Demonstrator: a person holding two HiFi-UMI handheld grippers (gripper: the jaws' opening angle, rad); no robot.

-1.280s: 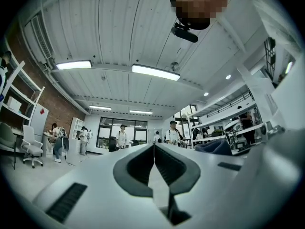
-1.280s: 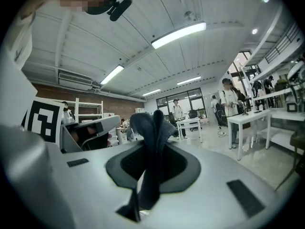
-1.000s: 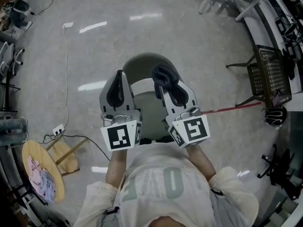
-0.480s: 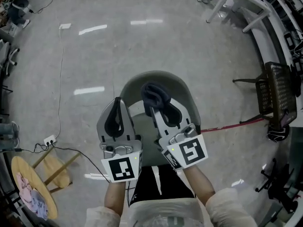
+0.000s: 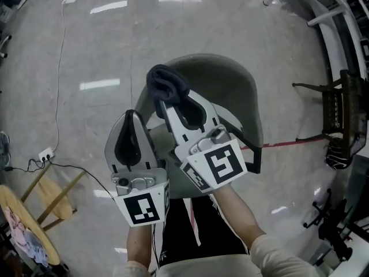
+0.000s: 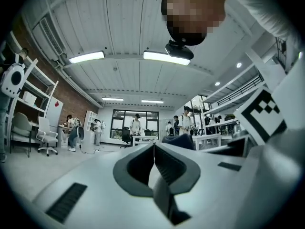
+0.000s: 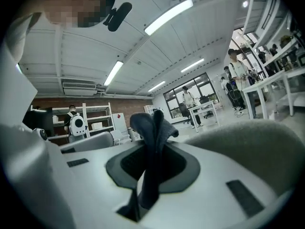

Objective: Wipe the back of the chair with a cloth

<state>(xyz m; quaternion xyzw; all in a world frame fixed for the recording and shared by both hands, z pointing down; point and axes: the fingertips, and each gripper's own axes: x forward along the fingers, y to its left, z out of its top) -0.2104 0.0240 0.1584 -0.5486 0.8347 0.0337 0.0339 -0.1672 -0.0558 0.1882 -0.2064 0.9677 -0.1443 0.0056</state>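
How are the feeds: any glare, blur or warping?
Head view: light streaks glare on the floor, chair evenly lit. Right gripper view: fisheye warping, cloth fairly sharp, chair soft. Left gripper view: dark corners, shut left claw blurred, room sharp.

Open floor (image 5: 115,45) beyond and left of the chair back (image 5: 230,82), cable (image 5: 59,68) trailing far left, wooden stool (image 5: 55,192) low left, black mesh chair (image 5: 340,120) well right.
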